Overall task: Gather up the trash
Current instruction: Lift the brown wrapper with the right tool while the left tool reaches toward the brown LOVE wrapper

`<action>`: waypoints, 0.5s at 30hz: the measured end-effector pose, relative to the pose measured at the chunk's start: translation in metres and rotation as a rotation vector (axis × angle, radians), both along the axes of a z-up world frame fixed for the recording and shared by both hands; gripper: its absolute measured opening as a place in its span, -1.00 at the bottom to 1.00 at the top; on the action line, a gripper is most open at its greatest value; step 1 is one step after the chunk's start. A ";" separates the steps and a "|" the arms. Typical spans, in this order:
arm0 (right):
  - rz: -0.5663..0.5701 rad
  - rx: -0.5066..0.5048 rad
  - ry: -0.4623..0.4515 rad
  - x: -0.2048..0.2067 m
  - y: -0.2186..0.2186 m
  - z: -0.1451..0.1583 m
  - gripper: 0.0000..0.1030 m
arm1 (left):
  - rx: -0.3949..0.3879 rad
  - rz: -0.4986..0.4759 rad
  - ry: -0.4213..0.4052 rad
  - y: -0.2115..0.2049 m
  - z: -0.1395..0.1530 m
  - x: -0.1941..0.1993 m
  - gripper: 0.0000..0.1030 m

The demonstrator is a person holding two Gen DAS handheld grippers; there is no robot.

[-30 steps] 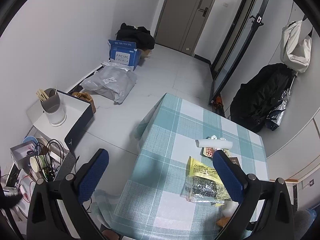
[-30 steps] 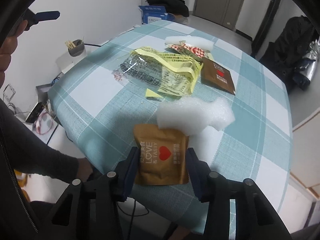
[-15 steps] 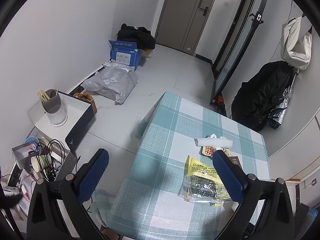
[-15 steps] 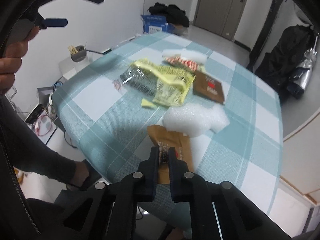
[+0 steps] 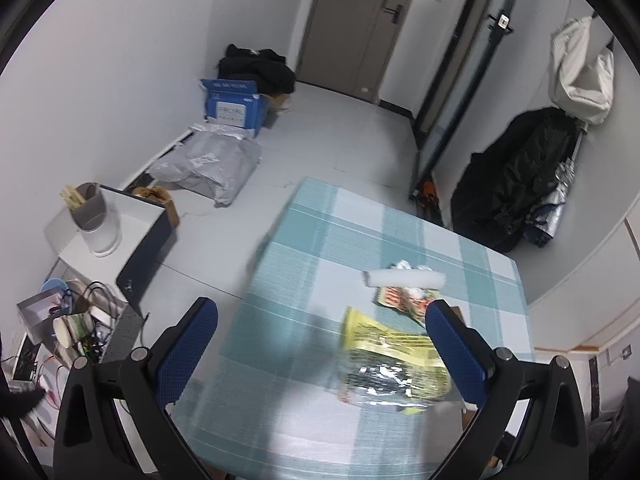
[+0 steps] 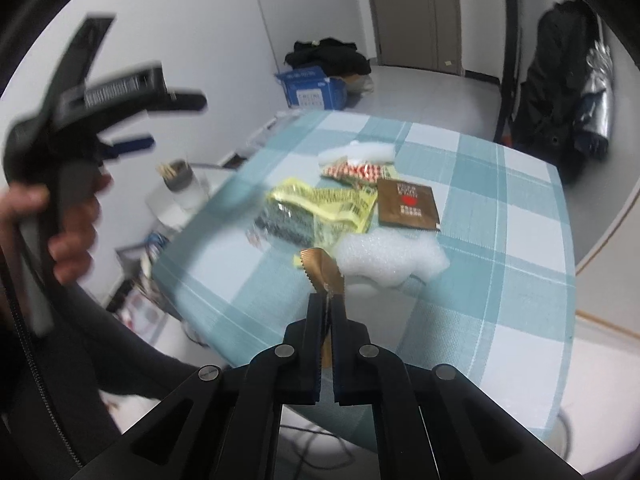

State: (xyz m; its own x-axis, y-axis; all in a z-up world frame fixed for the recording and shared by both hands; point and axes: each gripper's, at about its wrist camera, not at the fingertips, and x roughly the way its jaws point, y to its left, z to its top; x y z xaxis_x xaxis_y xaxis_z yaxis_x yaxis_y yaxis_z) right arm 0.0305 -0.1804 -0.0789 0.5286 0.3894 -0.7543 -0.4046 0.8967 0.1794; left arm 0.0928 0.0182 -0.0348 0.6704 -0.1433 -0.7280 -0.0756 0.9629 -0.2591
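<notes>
My right gripper is shut on a brown snack pouch and holds it lifted above the near edge of the checked table. On the table lie a white foam piece, a yellow wrapper, a second brown pouch, a red-white wrapper and a white foam roll. My left gripper is open and empty, high above the table's left side, with the yellow wrapper below its right finger.
To the left of the table stand a white side cabinet with a cup of sticks and a cluttered shelf. A blue box and a grey bag lie on the floor. Dark bags lean at the right wall.
My right gripper closed on the brown pouch and lifted it off the table edge. My left gripper has drifted nearer to the table; its jaws stay open.
</notes>
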 end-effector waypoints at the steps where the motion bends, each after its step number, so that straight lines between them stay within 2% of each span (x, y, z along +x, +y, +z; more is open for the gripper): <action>1: -0.003 0.021 0.001 0.001 -0.003 0.003 -0.94 | 0.002 -0.022 0.010 -0.006 -0.001 0.003 0.98; 8: -0.040 0.198 0.016 0.014 -0.034 0.016 -0.94 | 0.032 -0.131 0.063 -0.043 -0.006 0.017 0.98; 11: -0.025 0.272 0.048 0.020 -0.042 0.016 -0.94 | -0.008 -0.185 0.099 -0.054 -0.011 0.025 0.98; 15: 0.022 0.291 0.130 0.023 -0.035 0.001 -0.94 | -0.073 -0.226 0.150 -0.062 -0.018 0.037 0.97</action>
